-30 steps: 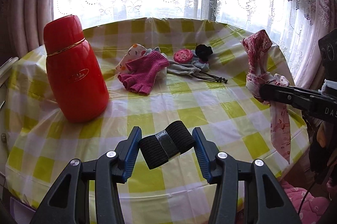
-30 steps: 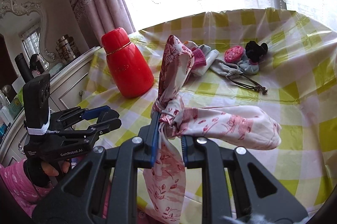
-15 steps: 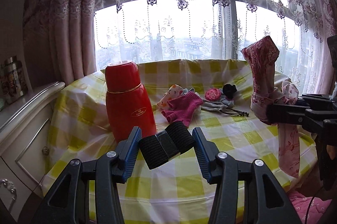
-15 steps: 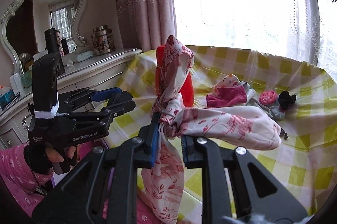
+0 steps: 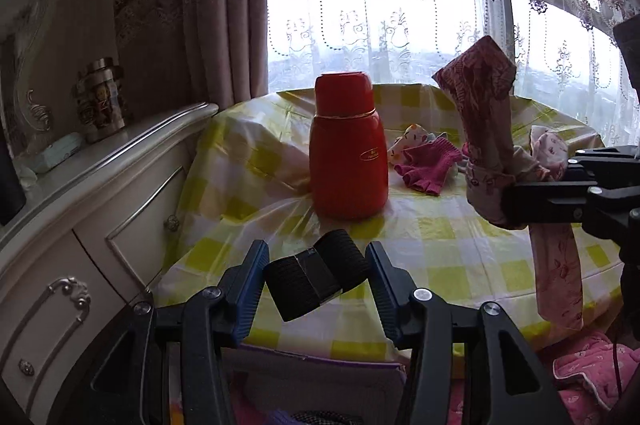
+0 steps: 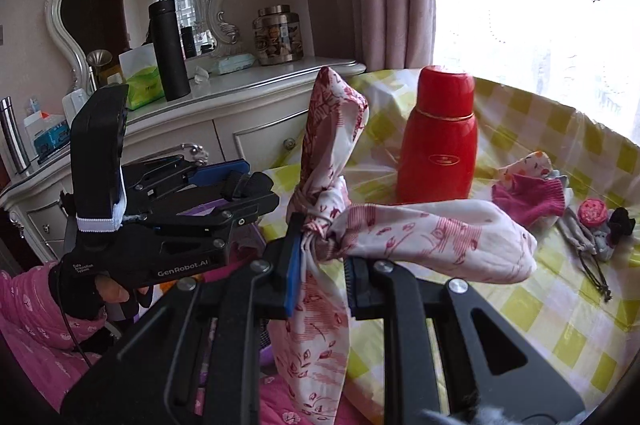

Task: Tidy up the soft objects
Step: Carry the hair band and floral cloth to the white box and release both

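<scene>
Broadly, everything sits relative to the red flask point(image 5: 347, 149), upright on the yellow-check tablecloth point(image 5: 440, 237) of the round table. Beyond and right of the flask: a small heap of soft items, topped by a magenta knit glove point(image 5: 430, 167), with a pink rosette point(image 6: 593, 212) and a dark drawstring pouch point(image 6: 588, 239) further right. Nearer than the flask and off the table edge, the right gripper point(image 6: 320, 267) is clamped tight on the knot of a pink printed scarf point(image 6: 424, 239); one tail stands up, one droops below the jaws. The left gripper point(image 5: 316, 279), in front of the flask, is partly closed around a black elastic band roll point(image 5: 316, 279), pads touching its ends. Risks, as judgement: the hanging scarf tail could brush and topple the flask if swung toward the heap; the band roll, held only endwise, could squirt out under squeeze.
</scene>
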The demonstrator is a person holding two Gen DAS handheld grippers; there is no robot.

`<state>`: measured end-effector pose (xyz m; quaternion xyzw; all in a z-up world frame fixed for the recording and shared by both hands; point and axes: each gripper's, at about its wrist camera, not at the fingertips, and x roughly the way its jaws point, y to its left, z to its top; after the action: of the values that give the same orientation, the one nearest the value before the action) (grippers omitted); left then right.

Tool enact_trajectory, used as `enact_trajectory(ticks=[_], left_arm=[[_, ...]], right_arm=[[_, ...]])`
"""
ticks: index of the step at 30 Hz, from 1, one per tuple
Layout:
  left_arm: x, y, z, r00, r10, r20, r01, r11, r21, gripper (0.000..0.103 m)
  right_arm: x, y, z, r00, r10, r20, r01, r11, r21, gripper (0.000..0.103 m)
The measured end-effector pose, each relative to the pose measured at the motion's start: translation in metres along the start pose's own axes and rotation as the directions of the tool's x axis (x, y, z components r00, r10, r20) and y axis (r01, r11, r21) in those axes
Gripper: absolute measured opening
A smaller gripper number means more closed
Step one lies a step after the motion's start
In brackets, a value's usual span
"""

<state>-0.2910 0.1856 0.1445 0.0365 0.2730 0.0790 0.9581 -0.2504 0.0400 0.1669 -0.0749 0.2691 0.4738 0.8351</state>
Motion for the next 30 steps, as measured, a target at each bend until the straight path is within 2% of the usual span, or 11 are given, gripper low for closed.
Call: enact_trajectory(ticks=[4, 10, 19, 25, 27, 29, 30], left_arm=[[-0.001, 0.037, -0.038, 0.992, 0.073, -0.108, -0.083, 0.993, -0.087, 0.051], [0.005, 0.079, -0.076, 0.96, 0.152, -0.235, -0.19, 0.97, -0.151, 0.051], [0.01, 0.105, -0.1, 0.935, 0.187, -0.302, -0.248, 0.952, -0.178, 0.051], [0.013, 0.111, -0.109, 0.92, 0.2, -0.336, -0.271, 0.946, -0.18, 0.052], [0.015, 0.112, -0.112, 0.911, 0.209, -0.357, -0.284, 0.943, -0.173, 0.053], [0.019, 0.112, -0.114, 0.896, 0.223, -0.383, -0.301, 0.94, -0.158, 0.054], [0.022, 0.111, -0.115, 0.889, 0.231, -0.397, -0.31, 0.939, -0.147, 0.06]], right_arm=[[0.043, 0.024, -0.003, 0.991, 0.07, -0.11, -0.075, 0.996, -0.039, 0.022], [0.093, 0.066, -0.006, 0.965, 0.127, -0.228, -0.159, 0.979, -0.13, 0.022], [0.128, 0.102, -0.021, 0.935, 0.156, -0.317, -0.228, 0.952, -0.203, 0.022], [0.144, 0.099, -0.037, 0.916, 0.17, -0.362, -0.248, 0.952, -0.179, 0.023], [0.15, 0.097, -0.043, 0.906, 0.176, -0.386, -0.253, 0.955, -0.157, 0.029], [0.153, 0.093, -0.047, 0.897, 0.188, -0.4, -0.26, 0.956, -0.133, 0.055], [0.155, 0.09, -0.049, 0.894, 0.2, -0.402, -0.267, 0.956, -0.118, 0.061]])
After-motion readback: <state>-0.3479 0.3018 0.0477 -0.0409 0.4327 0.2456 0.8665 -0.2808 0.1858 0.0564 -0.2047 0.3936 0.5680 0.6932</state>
